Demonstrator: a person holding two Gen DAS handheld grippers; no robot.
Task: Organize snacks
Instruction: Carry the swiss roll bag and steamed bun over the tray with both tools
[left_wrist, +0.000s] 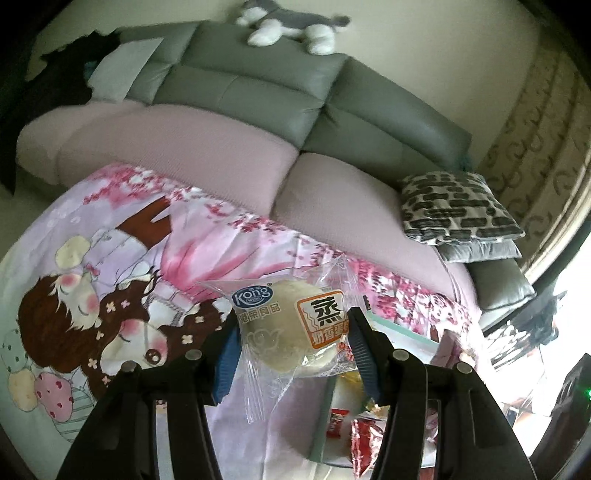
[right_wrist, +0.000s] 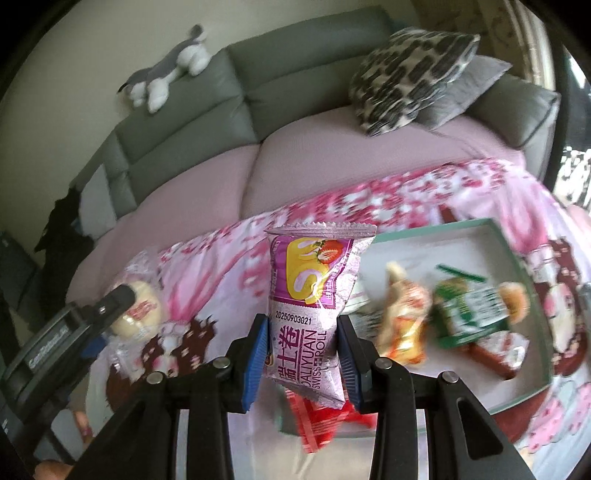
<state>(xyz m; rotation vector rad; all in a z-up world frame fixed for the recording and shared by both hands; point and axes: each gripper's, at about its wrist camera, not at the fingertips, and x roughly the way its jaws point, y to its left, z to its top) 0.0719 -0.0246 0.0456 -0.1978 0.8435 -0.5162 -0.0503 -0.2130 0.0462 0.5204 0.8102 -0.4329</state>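
Observation:
In the left wrist view my left gripper (left_wrist: 291, 336) is shut on a pale round steamed cake (left_wrist: 284, 325) in a clear wrapper, held above the cartoon-print cloth (left_wrist: 122, 258). The right wrist view shows my right gripper (right_wrist: 301, 354) shut on a pink Swiss roll packet (right_wrist: 310, 295), upright between the blue pads. The left gripper (right_wrist: 122, 299) with its cake (right_wrist: 142, 312) appears there at the left. Under and right of the Swiss roll lies a teal-rimmed box (right_wrist: 513, 251) holding several wrapped snacks, among them a green packet (right_wrist: 465, 314), an orange one (right_wrist: 402, 325) and a red one (right_wrist: 321, 417).
A grey sofa (right_wrist: 280, 85) with pink seat covers runs behind the cloth. A patterned cushion (right_wrist: 410, 77) lies on its right end and a plush dog (right_wrist: 166, 74) on the backrest. In the left wrist view the box rim (left_wrist: 325, 417) and red snacks (left_wrist: 364, 439) show below the cake.

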